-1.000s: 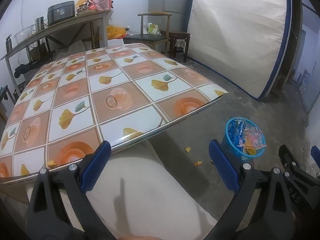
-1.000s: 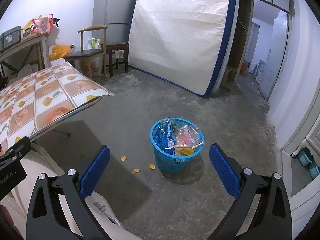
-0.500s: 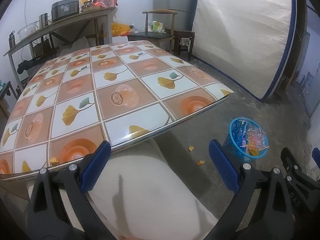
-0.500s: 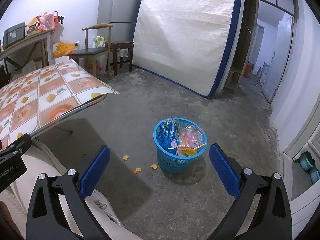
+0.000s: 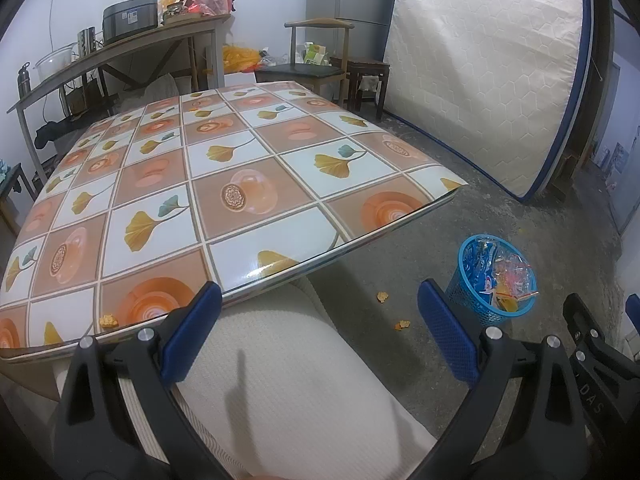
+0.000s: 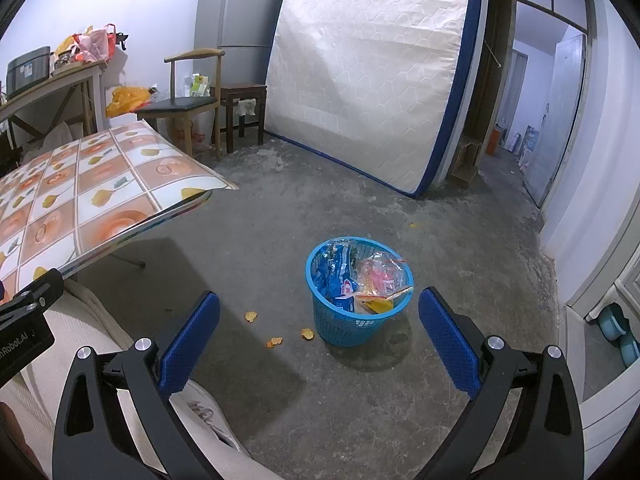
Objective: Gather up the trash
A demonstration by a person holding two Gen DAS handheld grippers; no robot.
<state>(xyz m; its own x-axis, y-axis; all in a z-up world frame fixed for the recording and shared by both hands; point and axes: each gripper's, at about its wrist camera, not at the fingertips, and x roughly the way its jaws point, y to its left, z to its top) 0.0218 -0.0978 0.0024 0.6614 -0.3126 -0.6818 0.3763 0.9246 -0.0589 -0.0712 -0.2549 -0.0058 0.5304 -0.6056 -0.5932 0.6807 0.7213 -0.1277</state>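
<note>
A blue plastic basket (image 6: pixel 357 296) full of wrappers stands on the concrete floor; it also shows at the right of the left wrist view as the basket (image 5: pixel 494 280). Small orange scraps (image 6: pixel 276 341) lie on the floor left of it, and one orange crumb (image 5: pixel 108 321) sits near the front edge of the patterned table (image 5: pixel 240 184). My left gripper (image 5: pixel 320 334) hangs open over a person's cream-trousered lap, holding nothing. My right gripper (image 6: pixel 318 334) is open above the floor, just short of the basket, with nothing between its fingers.
A mattress (image 6: pixel 372 76) leans on the far wall beside a fridge (image 6: pixel 236 20). A wooden chair (image 6: pixel 188 100) and a stool (image 6: pixel 242 108) stand behind the table. A cluttered side bench (image 5: pixel 120 48) runs along the left wall. An open doorway (image 6: pixel 532 100) lies to the right.
Both views have drifted slightly: the table and the basket sit a little lower and nearer in frame. Both grippers stay open with nothing in them.
</note>
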